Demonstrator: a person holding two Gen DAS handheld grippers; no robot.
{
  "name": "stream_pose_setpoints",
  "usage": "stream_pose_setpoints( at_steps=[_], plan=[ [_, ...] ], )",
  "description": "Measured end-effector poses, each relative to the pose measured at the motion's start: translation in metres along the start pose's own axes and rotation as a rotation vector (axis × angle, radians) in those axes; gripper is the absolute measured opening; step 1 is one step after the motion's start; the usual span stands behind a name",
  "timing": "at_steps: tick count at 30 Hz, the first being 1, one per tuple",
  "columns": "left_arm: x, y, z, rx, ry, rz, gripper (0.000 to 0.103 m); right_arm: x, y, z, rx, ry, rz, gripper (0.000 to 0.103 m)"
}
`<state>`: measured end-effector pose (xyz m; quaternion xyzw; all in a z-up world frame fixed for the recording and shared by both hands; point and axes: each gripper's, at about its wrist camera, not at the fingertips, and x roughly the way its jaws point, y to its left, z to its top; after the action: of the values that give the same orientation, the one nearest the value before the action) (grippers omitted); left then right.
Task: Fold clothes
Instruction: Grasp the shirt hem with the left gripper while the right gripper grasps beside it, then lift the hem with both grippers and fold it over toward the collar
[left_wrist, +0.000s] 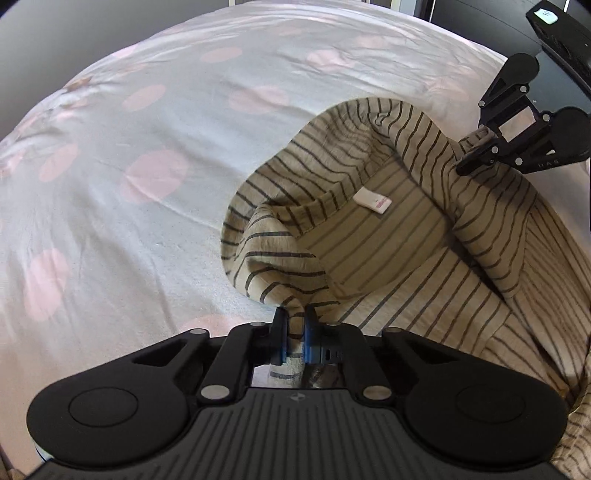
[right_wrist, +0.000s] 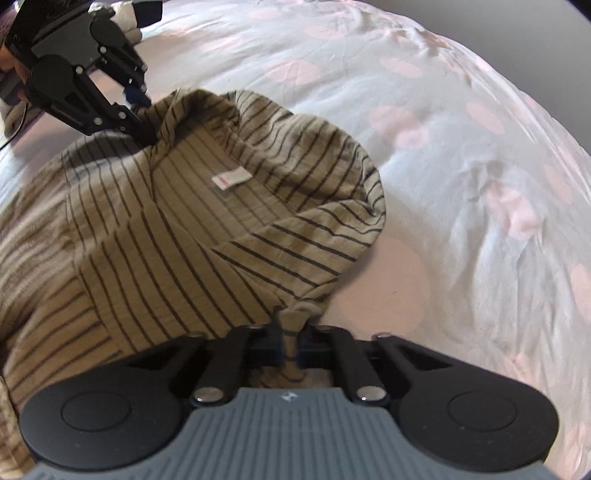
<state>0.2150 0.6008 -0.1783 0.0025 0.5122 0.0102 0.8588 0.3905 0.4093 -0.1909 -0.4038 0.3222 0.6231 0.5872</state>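
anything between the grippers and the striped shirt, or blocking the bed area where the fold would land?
Nothing visible. The left gripper and the right gripper are each already shut on a pinch of the striped shirt. Beyond the shirt, only the dotted bedsheet shows, with no other items lying on it there.

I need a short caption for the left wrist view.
Left tongs and right tongs each pinch the striped shirt on a dotted bedsheet.
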Motion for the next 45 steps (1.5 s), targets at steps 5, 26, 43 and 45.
stream_pose_setpoints(
  at_steps=[5, 26, 43, 45],
  plan=[
    [-0.033, -0.015, 0.003, 0.005, -0.052, 0.032, 0.004, -0.042, 0.014, 0.005, -0.012, -0.068, -0.035, 0.005],
    [-0.239, -0.145, -0.086, 0.060, -0.430, 0.011, 0.004, -0.257, 0.170, -0.086, -0.089, -0.418, -0.164, 0.005],
    [-0.164, -0.227, -0.203, 0.077, -0.098, -0.078, 0.004, -0.179, 0.294, -0.199, -0.127, -0.250, -0.100, 0.005],
    [-0.155, -0.230, -0.206, 0.095, -0.041, -0.074, 0.005, -0.174, 0.297, -0.205, -0.128, -0.209, -0.083, 0.006]
  ],
)
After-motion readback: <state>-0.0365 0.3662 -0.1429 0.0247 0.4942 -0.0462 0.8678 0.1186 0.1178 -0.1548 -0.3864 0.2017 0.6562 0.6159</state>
